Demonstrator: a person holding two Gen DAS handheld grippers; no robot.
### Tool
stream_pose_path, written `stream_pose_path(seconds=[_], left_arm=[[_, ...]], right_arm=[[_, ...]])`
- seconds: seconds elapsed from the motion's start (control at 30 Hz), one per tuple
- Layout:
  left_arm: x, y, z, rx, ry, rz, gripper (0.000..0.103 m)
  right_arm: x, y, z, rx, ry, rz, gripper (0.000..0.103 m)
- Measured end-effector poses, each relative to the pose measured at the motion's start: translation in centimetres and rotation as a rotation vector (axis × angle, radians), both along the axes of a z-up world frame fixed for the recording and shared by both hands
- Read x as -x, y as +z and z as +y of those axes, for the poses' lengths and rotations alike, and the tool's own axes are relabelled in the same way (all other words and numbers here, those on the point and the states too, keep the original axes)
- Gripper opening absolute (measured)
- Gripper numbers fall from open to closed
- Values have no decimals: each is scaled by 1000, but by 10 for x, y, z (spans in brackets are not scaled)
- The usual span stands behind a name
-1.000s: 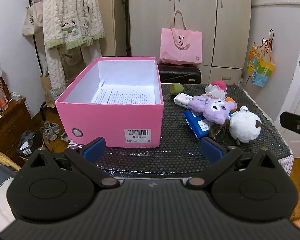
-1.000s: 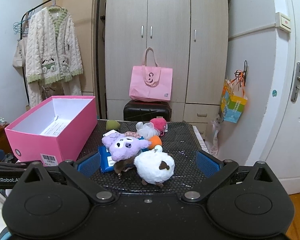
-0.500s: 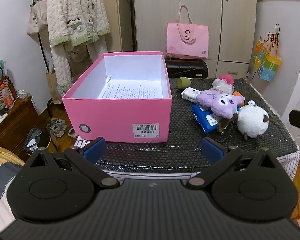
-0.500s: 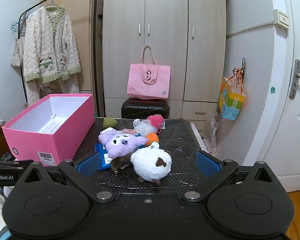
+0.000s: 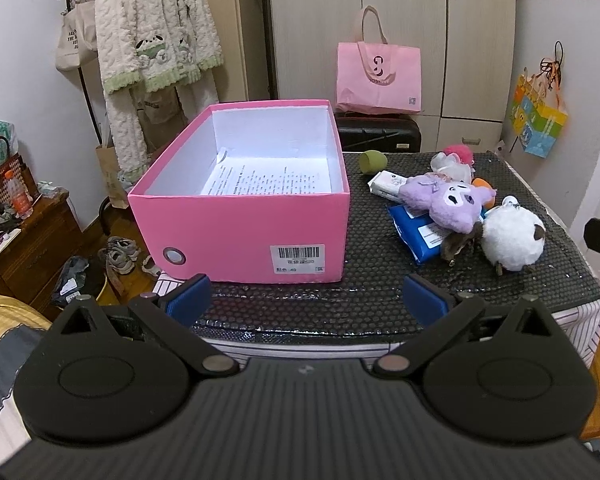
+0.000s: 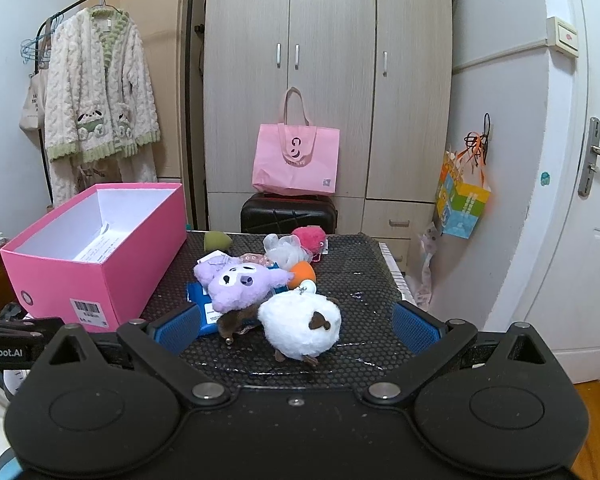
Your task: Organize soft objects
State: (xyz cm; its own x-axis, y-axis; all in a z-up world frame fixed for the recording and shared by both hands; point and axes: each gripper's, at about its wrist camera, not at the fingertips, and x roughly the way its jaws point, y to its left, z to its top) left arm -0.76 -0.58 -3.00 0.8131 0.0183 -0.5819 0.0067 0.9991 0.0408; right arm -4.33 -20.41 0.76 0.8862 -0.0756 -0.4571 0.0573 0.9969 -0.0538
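Note:
An open pink box stands on the left of the black mat, with only a printed sheet inside. To its right lies a heap of soft things: a white round plush, a purple plush, a blue packet, an orange ball, a pink pompom, a white mesh puff and a green sponge. My left gripper hangs open before the box's front wall. My right gripper is open, just short of the white plush.
The black mat covers a small table with drops on all sides. Behind it stand a black suitcase with a pink tote bag on it and a wardrobe. A clothes rack stands left, a white door right.
Both grippers have drifted slightly higher and closer to the table, so the box and the plush heap look a bit larger and lower. Nothing on the table has moved. Both stay open.

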Motion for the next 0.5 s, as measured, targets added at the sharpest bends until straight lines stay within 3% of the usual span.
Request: stream_pose_path(seconds=[0.5], left_arm=[[-7, 11, 3, -30, 16, 7, 103]], right_arm=[[-3, 4, -11, -44, 63, -11, 103]])
